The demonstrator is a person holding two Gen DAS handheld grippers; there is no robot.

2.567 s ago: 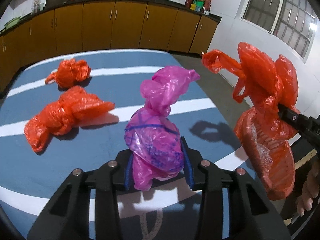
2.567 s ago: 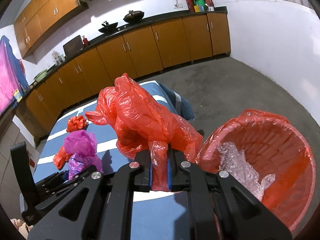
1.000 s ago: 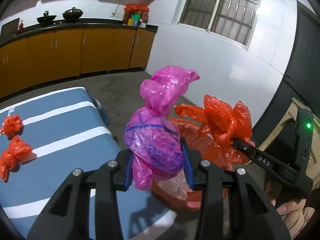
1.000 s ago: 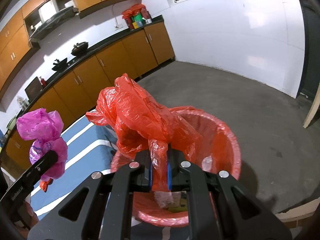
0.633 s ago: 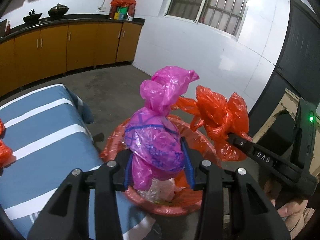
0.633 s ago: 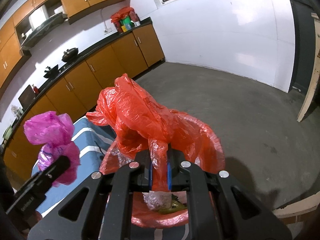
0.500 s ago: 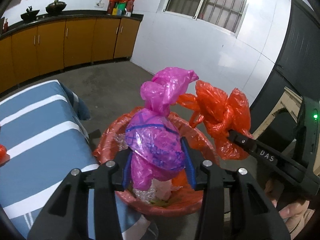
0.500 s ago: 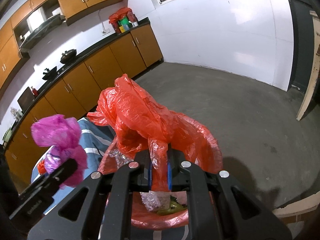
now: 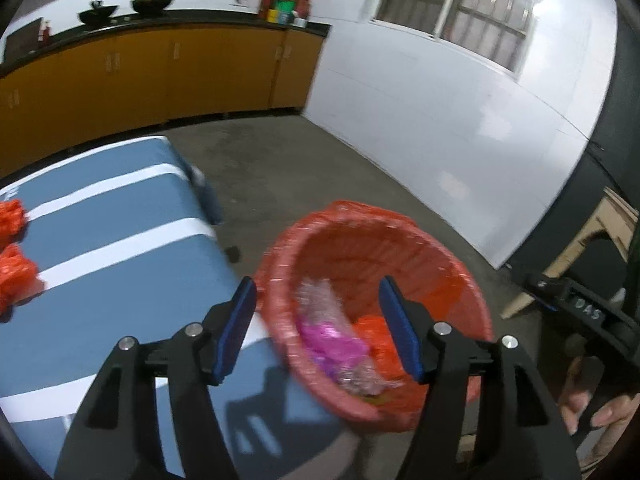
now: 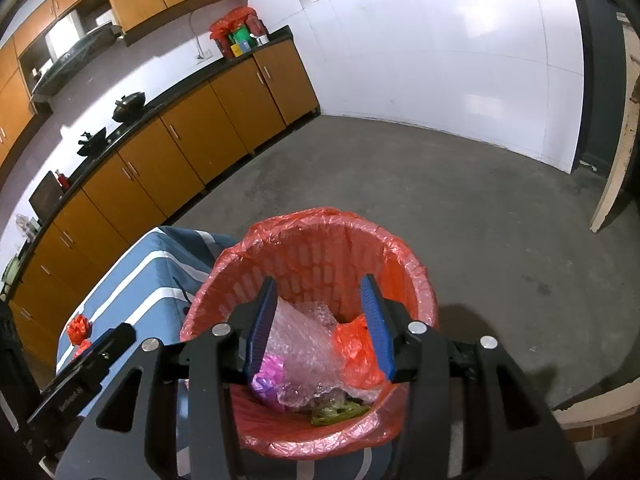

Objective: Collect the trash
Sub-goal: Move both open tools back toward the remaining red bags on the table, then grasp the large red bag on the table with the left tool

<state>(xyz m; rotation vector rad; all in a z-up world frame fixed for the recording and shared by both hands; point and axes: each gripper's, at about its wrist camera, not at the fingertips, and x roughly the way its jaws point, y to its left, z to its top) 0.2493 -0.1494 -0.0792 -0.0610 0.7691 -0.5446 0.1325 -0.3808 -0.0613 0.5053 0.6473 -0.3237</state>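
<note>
Inside the red bin [image 10: 416, 276], the pink bag [image 9: 332, 338] and orange bag [image 10: 356, 348] are now dropped; both grippers' [image 9: 320, 330] [image 10: 320, 322] jaws are opening, empty; two orange bags [image 9: 14, 264] remain far left.

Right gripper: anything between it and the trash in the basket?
No. In the right wrist view the right gripper, opening and empty, has only bare air down to the orange bag and pink bag in the basket.

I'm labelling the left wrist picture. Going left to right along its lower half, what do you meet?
Orange bags on the striped table → red basket holding pink bag → right gripper with a hand.
</note>
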